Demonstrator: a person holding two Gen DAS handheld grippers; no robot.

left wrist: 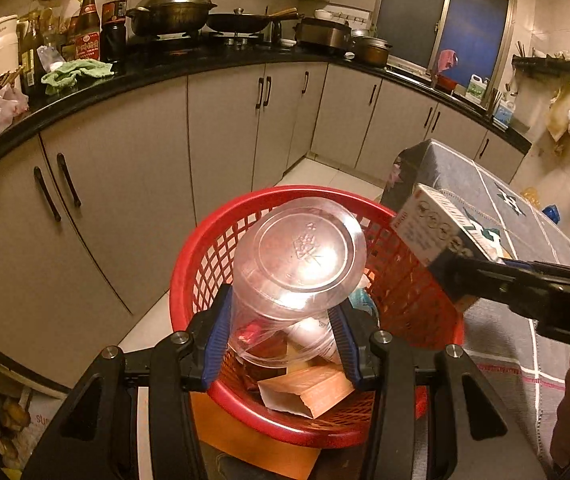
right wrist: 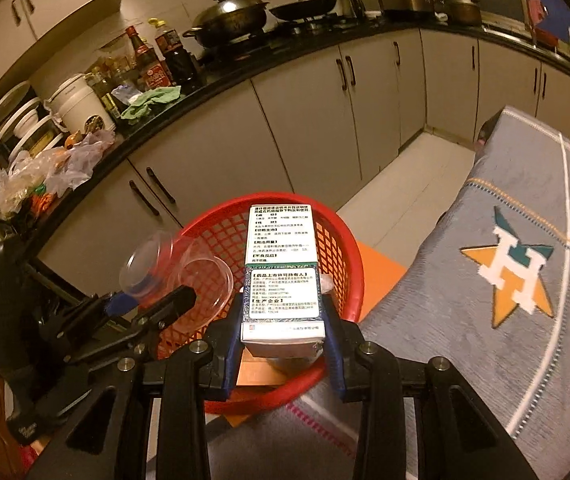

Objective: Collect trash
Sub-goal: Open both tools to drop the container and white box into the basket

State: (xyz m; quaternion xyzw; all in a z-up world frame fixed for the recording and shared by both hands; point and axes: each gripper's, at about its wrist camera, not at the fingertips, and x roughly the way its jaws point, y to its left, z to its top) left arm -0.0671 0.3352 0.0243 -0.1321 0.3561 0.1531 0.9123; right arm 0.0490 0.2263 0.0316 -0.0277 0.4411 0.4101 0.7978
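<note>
Left wrist view: the left hand-held gripper (left wrist: 281, 332) pinches 1 clear plastic cup (left wrist: 297, 264) between its blue pads, the cup's base tipped up toward the camera. Directly below and ahead of it sits 1 red basket (left wrist: 205, 248), already holding a brown carton piece and some wrappers. To the right, the right hand-held gripper (left wrist: 451, 270) reaches in with 1 white medicine box (left wrist: 433, 224) over the basket's right rim.

Right wrist view: the right hand-held gripper (right wrist: 283, 320) clamps the medicine box (right wrist: 283, 272) by its sides, the box standing out ahead over the red basket (right wrist: 349, 248). To the left, the left hand-held gripper (right wrist: 153, 304) carries the plastic cup (right wrist: 177, 276) over the basket's left side. A grey cloth with a star emblem (right wrist: 513, 272) lies to the right.

The step in hand appears to be the drop: both items hang above the basket. The next move likely calls for spreading each pair of jaws so that cup and box fall inside the rim.
</note>
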